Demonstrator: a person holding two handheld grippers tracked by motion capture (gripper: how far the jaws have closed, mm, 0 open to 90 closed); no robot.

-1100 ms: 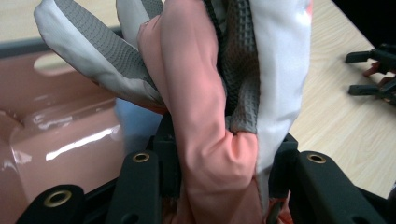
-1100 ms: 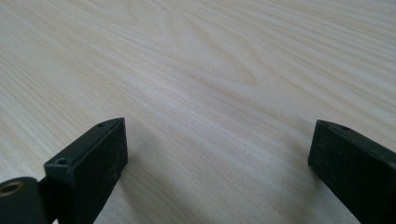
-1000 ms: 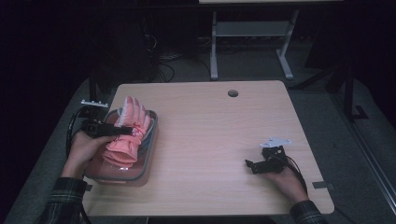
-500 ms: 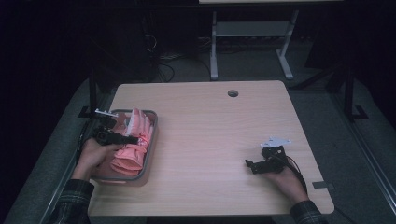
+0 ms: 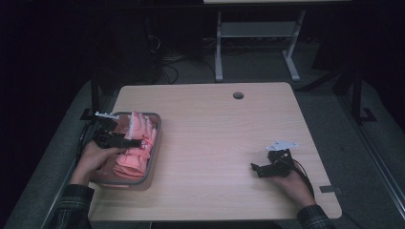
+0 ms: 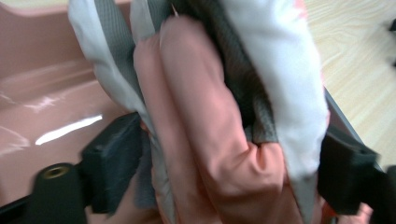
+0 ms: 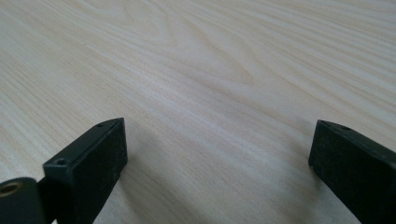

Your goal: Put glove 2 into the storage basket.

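Two tools show in the high view, one at each side of the wooden tabletop (image 5: 215,138). The left tool (image 5: 125,141) lies over a shallow grey-rimmed tray (image 5: 155,143) that sits at the tabletop's left edge. A bundle of pink and white cloth (image 5: 136,152) fills the tray, and the left tool's tip rests on top of that cloth, about halfway along the tray. The right tool (image 5: 258,169) sits low on the bare wood well to the right of the tray, with the hand behind it and its tip turned back toward the tray. A small round hole (image 5: 238,95) lies in the tabletop beyond the tray, toward the far edge.

From the left tool's own view, the cloth (image 6: 205,126) stands bunched between the two black jaws, peach folds in the middle and white and grey fabric around them. The jaws have just been opening and now stand wide, one on each side of the bundle; whether they still press it I cannot tell. The tray's pink inner wall (image 6: 51,88) shows behind the cloth, with the tabletop past its rim.

From the right tool's own view, its jaws stand well apart over bare wood grain (image 7: 210,74), with nothing between them.
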